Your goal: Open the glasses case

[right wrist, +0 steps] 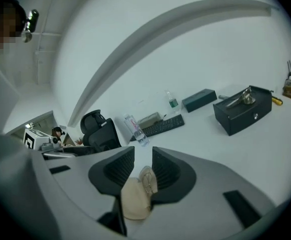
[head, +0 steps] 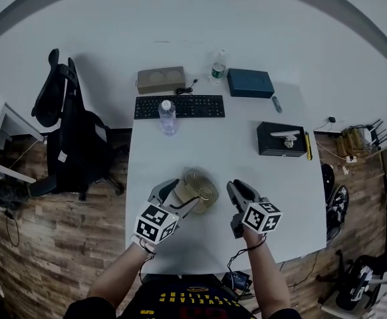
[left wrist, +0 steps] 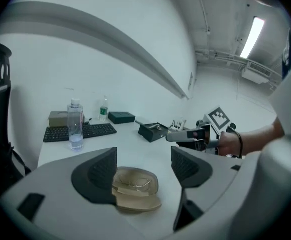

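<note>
So the glasses case (head: 197, 190) is sitting open on the white worktop (head: 207, 151), near the edge closest to the person, lid flipped back. In the left gripper view you can make out a thin wire pair of glasses (left wrist: 133, 184) lying inside it. The left hand-held gripper (head: 172, 196) has its jaws spread wide with nothing pressed between the pads. The case just shows in the gap, lying on the worktop beyond them. From the head view that gripper overlaps the case's left side, and I can't tell if it's actually touching. The right hand-held gripper (head: 235, 190) sits just to the right of the case with a bit of bare worktop between them. Its jaws are only narrowly apart and aren't clamped on anything either; in its own view the tan case peeks through the slot from below. Further back there's a clear water bottle (head: 167, 117) standing in front of a black keyboard (head: 179, 106), and behind that a tan box (head: 160, 80) and a teal box (head: 250, 83). A black box (head: 281, 139) sits over on the right. A black office chair (head: 67, 131) is parked at the worktop's left side.
</note>
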### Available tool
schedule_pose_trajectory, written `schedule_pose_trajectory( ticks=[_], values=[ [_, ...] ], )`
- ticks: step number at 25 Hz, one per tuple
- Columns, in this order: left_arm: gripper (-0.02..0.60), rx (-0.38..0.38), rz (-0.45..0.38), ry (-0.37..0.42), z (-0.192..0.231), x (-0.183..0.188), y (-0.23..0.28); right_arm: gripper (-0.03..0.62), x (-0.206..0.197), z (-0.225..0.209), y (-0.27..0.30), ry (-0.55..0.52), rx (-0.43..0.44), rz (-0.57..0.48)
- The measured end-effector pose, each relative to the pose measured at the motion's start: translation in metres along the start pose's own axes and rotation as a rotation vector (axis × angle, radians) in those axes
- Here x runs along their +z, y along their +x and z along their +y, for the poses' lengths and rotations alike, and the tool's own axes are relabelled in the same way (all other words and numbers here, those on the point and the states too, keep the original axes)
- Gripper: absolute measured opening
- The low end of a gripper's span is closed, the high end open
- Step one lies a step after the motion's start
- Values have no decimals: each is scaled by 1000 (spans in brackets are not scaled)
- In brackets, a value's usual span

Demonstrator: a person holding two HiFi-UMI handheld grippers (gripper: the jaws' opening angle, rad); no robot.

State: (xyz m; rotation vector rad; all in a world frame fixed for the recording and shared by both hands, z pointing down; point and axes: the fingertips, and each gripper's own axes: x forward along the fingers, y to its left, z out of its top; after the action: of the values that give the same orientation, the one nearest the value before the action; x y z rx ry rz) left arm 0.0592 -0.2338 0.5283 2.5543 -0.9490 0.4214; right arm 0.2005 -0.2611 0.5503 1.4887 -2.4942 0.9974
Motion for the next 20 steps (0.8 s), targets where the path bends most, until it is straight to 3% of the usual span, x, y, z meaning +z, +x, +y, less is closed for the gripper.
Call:
schedule_pose_trajectory(
  ticks=[3, 12, 15, 20],
  values=[
    [321, -4, -80, -4, -13, 27, -20, 77, 19, 25, -24, -34, 11, -59],
    [30, -90, -303, 16, -64, 91, -74, 20, 60, 112, -82, -177, 114, -183],
    [14, -133, -343, 15, -82, 102, -89, 15, 66, 141, -96, -242, 152, -200],
    [14, -120, -411, 16, -97, 123, -113, 17, 82, 173, -118, -326, 136, -275]
  ],
)
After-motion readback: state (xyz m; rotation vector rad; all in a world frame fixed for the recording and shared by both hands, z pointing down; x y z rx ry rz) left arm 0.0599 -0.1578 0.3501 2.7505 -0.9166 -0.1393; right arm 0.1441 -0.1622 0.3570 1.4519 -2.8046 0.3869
